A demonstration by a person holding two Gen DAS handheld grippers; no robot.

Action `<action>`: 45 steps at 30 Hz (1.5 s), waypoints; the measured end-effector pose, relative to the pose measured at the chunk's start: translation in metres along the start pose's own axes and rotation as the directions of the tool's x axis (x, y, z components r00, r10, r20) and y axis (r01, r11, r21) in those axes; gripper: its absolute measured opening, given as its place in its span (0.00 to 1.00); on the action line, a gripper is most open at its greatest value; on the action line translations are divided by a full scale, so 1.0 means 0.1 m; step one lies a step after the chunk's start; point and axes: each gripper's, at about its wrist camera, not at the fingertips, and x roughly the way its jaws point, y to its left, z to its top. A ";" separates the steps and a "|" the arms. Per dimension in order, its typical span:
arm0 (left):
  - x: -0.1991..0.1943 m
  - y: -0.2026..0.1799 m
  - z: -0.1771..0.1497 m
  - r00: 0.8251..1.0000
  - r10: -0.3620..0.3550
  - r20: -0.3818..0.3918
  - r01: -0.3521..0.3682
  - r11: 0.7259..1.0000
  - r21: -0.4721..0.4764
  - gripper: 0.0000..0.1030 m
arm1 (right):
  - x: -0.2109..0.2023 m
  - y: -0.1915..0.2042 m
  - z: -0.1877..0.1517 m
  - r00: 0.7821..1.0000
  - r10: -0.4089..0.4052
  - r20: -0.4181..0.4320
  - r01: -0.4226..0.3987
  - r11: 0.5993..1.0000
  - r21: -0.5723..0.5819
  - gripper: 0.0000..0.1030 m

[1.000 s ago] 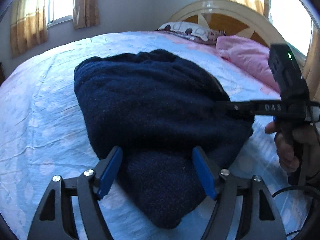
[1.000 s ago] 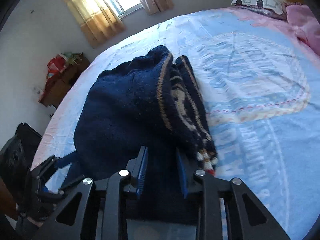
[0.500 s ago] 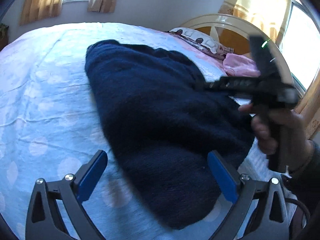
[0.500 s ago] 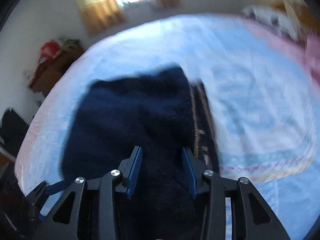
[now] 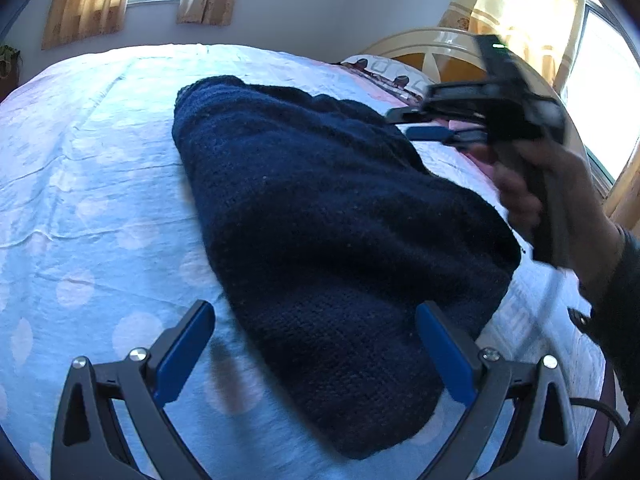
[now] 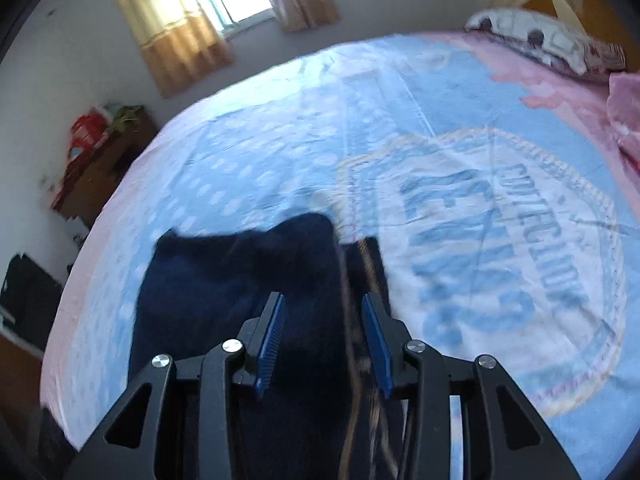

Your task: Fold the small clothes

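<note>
Navy knit garment [image 5: 328,240] lies on blue bedsheet [image 6: 500,248]; its print is blurred, unreadable.

Pale blue polka-dot bedsheet with a round printed emblem [image 6: 500,216], cream curved headboard with orange panels [image 5: 436,46], patterned white pillow against it [image 6: 532,40], pink crumpled blanket [image 6: 626,120], tan curtains flanking a bright window [image 5: 84,4], brown wooden cabinet bearing red items [image 6: 100,160]

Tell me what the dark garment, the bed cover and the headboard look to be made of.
Garment: navy knitted wool or acrylic, matte; stitch rows and fuzzy surface show.
Bed cover: thin woven cloth, probably cotton, matte; fine creases, printed dots.
Headboard: probably painted wood, glossy cream; highlights along its curved rim.
</note>
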 end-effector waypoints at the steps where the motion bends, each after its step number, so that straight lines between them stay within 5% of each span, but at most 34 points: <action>1: 0.01 0.00 0.00 1.000 0.000 -0.002 0.000 1.000 0.000 1.00 | 0.08 -0.02 0.04 1.000 0.010 -0.019 -0.010 1.000 0.013 0.39; 2: 0.01 0.01 0.00 1.000 0.001 -0.004 -0.001 1.000 -0.002 1.00 | 0.17 -0.05 0.09 0.999 0.020 -0.037 -0.019 0.999 0.029 0.36; 3: 0.02 0.02 0.00 1.000 -0.001 -0.006 0.001 1.000 -0.004 1.00 | 0.25 -0.09 0.12 0.998 0.029 -0.055 -0.027 0.998 0.052 0.17; 4: 0.02 0.02 0.00 1.000 -0.003 -0.007 0.003 1.000 -0.006 1.00 | 0.29 -0.11 0.12 0.997 0.044 -0.063 -0.040 0.997 0.063 0.10; 6: 0.03 0.03 0.00 1.000 -0.005 -0.011 0.005 1.000 -0.012 1.00 | 0.27 -0.13 0.08 0.998 0.044 -0.053 -0.040 0.997 0.072 0.08; 16: 0.09 0.09 0.04 0.999 -0.014 -0.032 0.013 1.000 -0.025 1.00 | 0.26 -0.17 -0.03 0.998 -0.038 -0.044 0.040 0.998 0.051 0.10; 20: 0.11 0.09 0.06 0.999 -0.007 -0.032 0.006 1.000 -0.024 1.00 | -0.05 -0.13 -0.13 0.999 -0.026 -0.022 0.026 0.999 0.024 0.29; 26: 0.13 0.08 0.06 1.000 -0.006 -0.031 0.005 1.000 -0.024 1.00 | -0.59 -0.05 -0.74 0.999 0.030 -0.042 -0.033 0.996 -0.087 0.39; 32: 0.15 0.08 0.06 0.999 -0.003 -0.034 0.002 1.000 -0.021 1.00 | -0.69 -0.20 -1.28 0.993 0.069 -0.097 -0.076 0.994 -0.075 0.38; 36: 0.16 0.08 0.05 0.999 -0.002 -0.035 0.001 1.000 -0.021 1.00 | -0.67 -0.28 -1.32 0.992 0.085 -0.097 -0.089 0.995 -0.035 0.13; 45: 0.13 0.12 0.02 1.000 -0.016 -0.024 0.016 1.000 -0.023 1.00 | -0.96 -0.17 -1.40 0.989 0.108 -0.097 -0.112 0.993 -0.035 0.09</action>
